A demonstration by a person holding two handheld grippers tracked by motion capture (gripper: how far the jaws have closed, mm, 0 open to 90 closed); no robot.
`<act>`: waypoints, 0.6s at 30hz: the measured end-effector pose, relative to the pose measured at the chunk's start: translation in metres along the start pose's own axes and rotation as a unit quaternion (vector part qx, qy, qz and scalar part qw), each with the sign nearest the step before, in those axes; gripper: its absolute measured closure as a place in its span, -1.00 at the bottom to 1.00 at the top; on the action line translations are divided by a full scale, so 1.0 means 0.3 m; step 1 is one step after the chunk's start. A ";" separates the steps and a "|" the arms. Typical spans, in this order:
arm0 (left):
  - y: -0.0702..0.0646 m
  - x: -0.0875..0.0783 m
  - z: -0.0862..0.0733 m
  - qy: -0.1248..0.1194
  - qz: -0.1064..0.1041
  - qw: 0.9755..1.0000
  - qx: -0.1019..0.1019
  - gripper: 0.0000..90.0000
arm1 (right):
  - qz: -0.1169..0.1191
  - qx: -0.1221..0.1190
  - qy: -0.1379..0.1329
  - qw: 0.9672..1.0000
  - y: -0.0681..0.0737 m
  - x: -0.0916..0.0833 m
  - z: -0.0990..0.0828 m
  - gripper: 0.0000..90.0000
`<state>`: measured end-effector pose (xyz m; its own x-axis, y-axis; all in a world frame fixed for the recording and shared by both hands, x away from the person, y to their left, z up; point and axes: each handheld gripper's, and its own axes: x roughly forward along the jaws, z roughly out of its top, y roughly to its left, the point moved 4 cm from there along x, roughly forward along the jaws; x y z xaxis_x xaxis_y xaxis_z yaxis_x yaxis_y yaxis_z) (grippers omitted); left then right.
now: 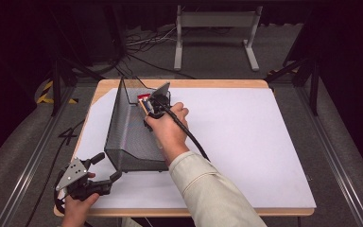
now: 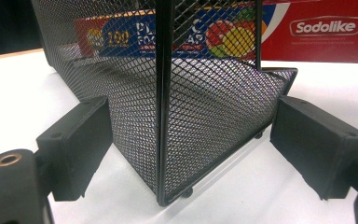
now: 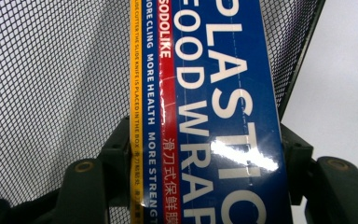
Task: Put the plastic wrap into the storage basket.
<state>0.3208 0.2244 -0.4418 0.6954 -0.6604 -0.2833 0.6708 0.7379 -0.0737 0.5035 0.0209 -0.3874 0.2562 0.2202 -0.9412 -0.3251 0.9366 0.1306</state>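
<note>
Left gripper (image 1: 105,166) apart at mesh rack (image 1: 128,137); right gripper (image 1: 152,109) clamps wrap box (image 3: 205,116); white tabletop (image 1: 246,142).

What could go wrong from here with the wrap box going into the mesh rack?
1. The right tool is shut on the plastic wrap box right at the mesh rack; the box end could snag on the mesh wall and twist in the grip.
2. The left tool is open, its pads either side of the rack's near corner but apparently not pressing on it, so the rack might slide on the white sheet if the box pushes it.
</note>
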 end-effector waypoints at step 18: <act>0.003 -0.002 -0.002 0.001 0.002 1.000 0.002 -0.70 | 0.021 -0.022 -0.004 1.000 0.012 -0.003 0.012 -0.27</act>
<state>0.3209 0.2255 -0.4422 0.6970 -0.6575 -0.2863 0.6697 0.7395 -0.0681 0.5053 0.0252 -0.3851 0.2482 0.2617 -0.9327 -0.3750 0.9137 0.1565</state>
